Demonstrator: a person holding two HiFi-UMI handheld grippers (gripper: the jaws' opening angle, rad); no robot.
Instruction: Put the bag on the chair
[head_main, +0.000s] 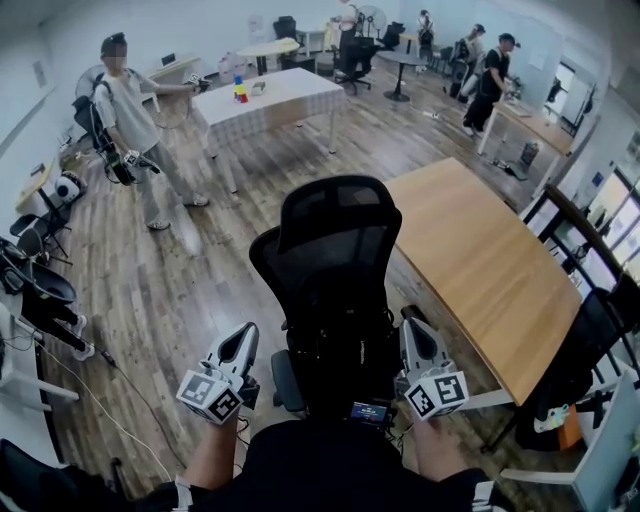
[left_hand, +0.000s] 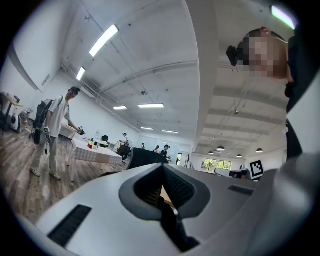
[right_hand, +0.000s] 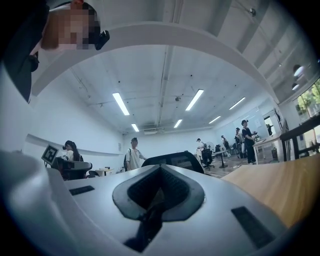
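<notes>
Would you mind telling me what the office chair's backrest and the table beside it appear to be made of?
The chair backrest looks like black mesh fabric on a plastic frame: it is matte, with a fine weave showing. The table top looks like light wood or wood-look laminate: smooth and warm tan with faint grain. I cannot tell which of the two it is.
</notes>
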